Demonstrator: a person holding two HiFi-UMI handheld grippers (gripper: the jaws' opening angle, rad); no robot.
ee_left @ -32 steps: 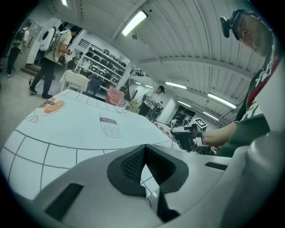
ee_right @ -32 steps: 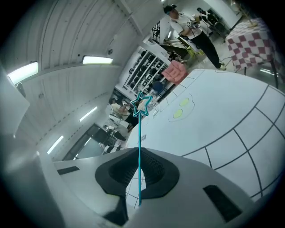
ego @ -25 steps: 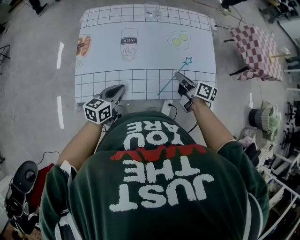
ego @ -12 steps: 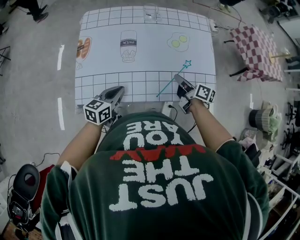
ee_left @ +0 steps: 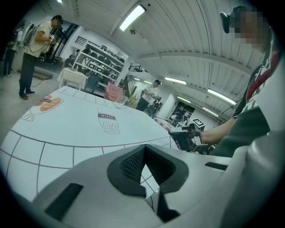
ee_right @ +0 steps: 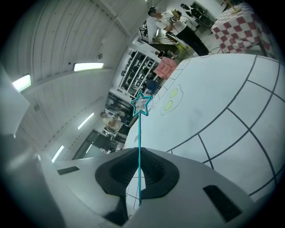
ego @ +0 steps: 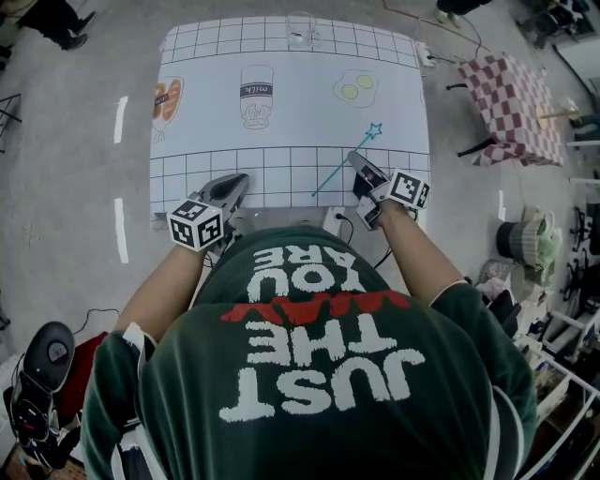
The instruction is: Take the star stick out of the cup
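Along the near edge of the table [ego: 300, 117], at left, the left gripper [ego: 238, 181] is held with jaws together, empty. Bare mat is left beyond, with the cup [ego: 302, 26] far off. At right, the star stick [ego: 341, 163] is clamped in the right gripper [ego: 356, 159].

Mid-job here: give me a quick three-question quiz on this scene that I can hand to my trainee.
1. Multiple choice: what is the right gripper shut on? A) the star stick B) a spoon C) nothing
2. True or false: the cup stands at the far edge of the table, apart from the star stick.
3. Fill in: the left gripper holds ____.

Key: 1 A; 2 true; 3 nothing.
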